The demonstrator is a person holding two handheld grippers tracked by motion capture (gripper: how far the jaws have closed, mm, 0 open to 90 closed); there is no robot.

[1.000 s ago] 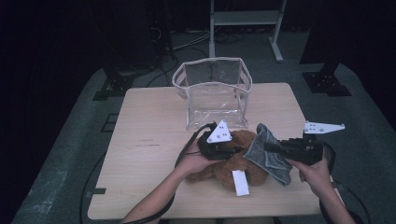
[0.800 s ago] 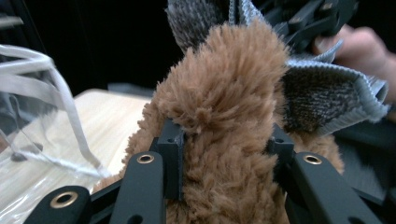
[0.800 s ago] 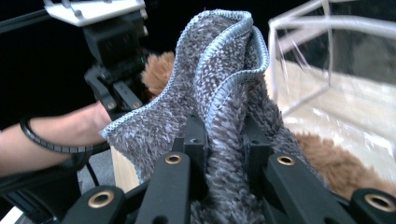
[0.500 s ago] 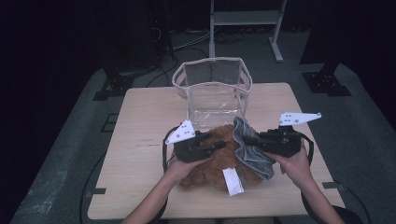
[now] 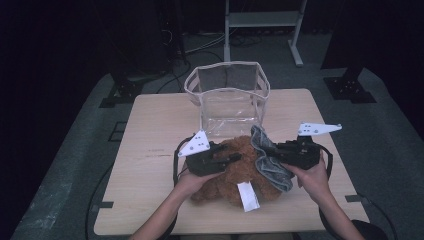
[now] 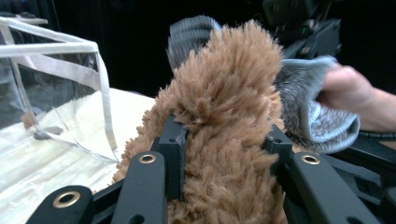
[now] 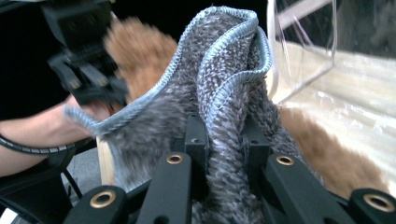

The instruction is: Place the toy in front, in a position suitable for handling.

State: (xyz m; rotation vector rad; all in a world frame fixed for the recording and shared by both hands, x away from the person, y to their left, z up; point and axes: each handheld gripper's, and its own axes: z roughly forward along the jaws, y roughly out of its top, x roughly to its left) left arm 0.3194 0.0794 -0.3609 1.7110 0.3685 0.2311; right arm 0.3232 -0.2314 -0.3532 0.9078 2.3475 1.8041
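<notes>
Both claws have drawn inward: left claw [image 5: 235,159] clamps the plush [image 6: 224,140], right claw [image 5: 272,159] clamps the grey cloth [image 7: 224,116] beside it. Next, probably: lift both toward the bag [image 5: 227,95] beyond.

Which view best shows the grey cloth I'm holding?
The right gripper view: the grey cloth stands up close, folded and pinched between that hand-held gripper's jaws. The high view shows it small, draped on the brown plush. The left gripper view catches only part of it behind the plush.
</notes>
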